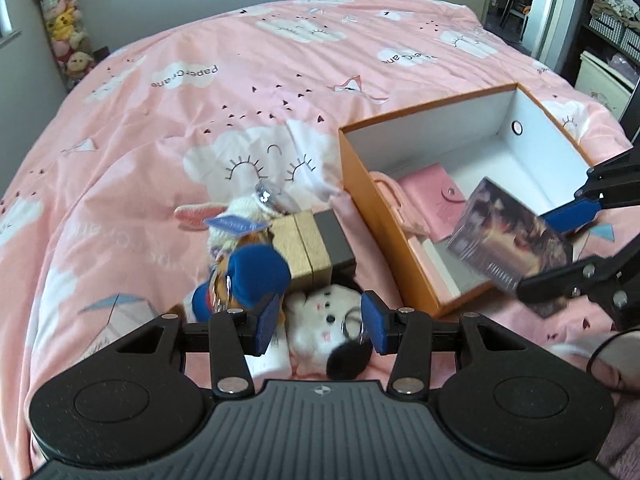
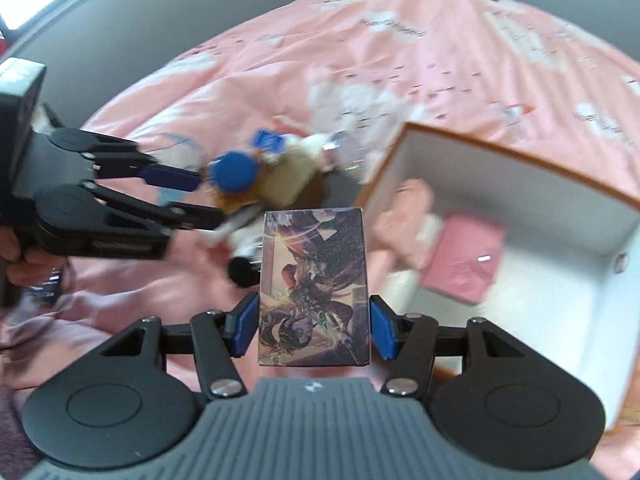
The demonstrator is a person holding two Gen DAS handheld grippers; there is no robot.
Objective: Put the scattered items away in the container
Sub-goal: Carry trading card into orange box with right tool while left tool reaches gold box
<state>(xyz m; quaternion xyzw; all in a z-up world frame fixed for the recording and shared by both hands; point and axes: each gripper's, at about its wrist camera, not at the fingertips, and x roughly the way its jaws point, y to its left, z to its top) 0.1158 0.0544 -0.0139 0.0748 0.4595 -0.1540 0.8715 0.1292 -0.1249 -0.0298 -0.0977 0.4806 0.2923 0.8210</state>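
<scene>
My right gripper (image 2: 314, 326) is shut on a card box with dark fantasy art (image 2: 314, 286), held upright off the bed. In the left wrist view that card box (image 1: 508, 248) hangs over the near corner of the orange box (image 1: 372, 200), which is white inside. A pink wallet (image 1: 436, 200) and a pink bag (image 1: 390, 188) lie in it. My left gripper (image 1: 320, 326) has a white plush bear (image 1: 320, 312) with a black ear filling the gap between its pads. Just beyond lie a blue-hatted plush (image 1: 252, 276), a gold and black box (image 1: 310, 248) and a knitted toy (image 1: 240, 208).
Everything rests on a bed with a pink cloud-print quilt (image 1: 200, 80). A column of stuffed toys (image 1: 64, 28) hangs at the far left wall. Shelves and a doorway (image 1: 612, 20) are at the far right. A hand (image 2: 24, 260) holds the left gripper's handle.
</scene>
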